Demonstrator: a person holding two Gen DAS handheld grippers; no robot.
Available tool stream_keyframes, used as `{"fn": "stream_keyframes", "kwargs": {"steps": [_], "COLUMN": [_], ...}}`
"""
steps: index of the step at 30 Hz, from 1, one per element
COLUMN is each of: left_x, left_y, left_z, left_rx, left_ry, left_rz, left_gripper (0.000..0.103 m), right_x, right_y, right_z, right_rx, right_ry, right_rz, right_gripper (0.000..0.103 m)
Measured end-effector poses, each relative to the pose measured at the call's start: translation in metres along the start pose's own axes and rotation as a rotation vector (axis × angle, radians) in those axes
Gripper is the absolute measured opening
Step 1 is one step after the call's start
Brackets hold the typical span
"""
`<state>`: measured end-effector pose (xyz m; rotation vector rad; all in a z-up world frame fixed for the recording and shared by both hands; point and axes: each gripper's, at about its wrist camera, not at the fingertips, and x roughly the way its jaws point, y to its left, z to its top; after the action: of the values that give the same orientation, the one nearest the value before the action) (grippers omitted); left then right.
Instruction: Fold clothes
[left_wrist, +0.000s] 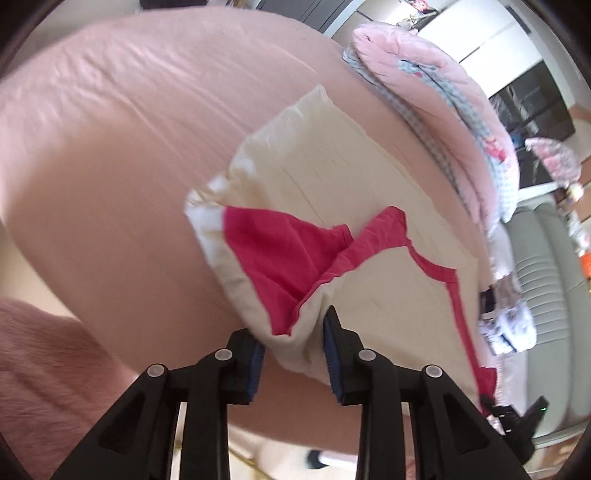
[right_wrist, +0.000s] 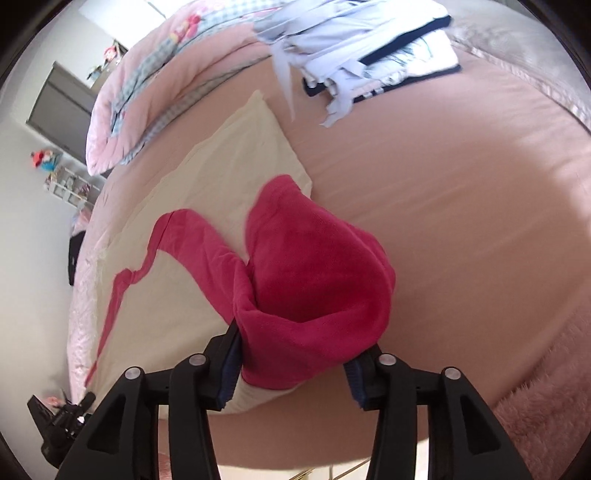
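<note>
A cream garment with red trim and red sleeves (left_wrist: 332, 192) lies spread on the pink bed; it also shows in the right wrist view (right_wrist: 192, 206). My left gripper (left_wrist: 293, 349) has its jaws around a bunched cream and red corner of it. My right gripper (right_wrist: 291, 373) has its jaws around a bunched red sleeve (right_wrist: 314, 273) with cream fabric under it. Both held corners are lifted off the bed. The other gripper shows at the far edge of each view (left_wrist: 517, 421) (right_wrist: 62, 417).
The pink bed sheet (left_wrist: 129, 155) (right_wrist: 443, 221) fills both views. A folded pink and checked quilt (left_wrist: 450, 103) (right_wrist: 147, 92) lies beyond the garment. A pile of white and pale blue clothes (right_wrist: 369, 48) lies at the far side. A fluffy pink blanket (right_wrist: 546, 417) lies at the near edge.
</note>
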<state>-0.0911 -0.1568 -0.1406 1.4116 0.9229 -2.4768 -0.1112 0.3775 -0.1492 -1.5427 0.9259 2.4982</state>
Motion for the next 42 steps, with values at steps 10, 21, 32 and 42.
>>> {"fn": "stream_keyframes", "kwargs": {"steps": [10,21,32,42], "left_x": [-0.018,0.102,0.107,0.136], "left_y": [-0.032,-0.088,-0.129,-0.115], "left_z": [0.025,0.018,0.038,0.068], "left_rx": [0.242,0.491,0.561,0.552], "left_ry": [-0.117,0.109,0.078,0.104], "left_rz": [0.000,0.046,-0.131,0.029], "left_gripper": [0.026,0.026,0.027,0.026], "right_x": [0.022,-0.014,-0.012,0.089], "right_y": [0.023,-0.018,0.081,0.128], "right_z": [0.014,0.039,0.020,0.019], "right_rx": [-0.217,-0.165,-0.583,-0.712], "right_ry": [0.119,0.121,0.060,0.152], "right_rz": [-0.107,-0.059,0.038,-0.001], "right_gripper": [0.054,0.059,0.059,0.059]}}
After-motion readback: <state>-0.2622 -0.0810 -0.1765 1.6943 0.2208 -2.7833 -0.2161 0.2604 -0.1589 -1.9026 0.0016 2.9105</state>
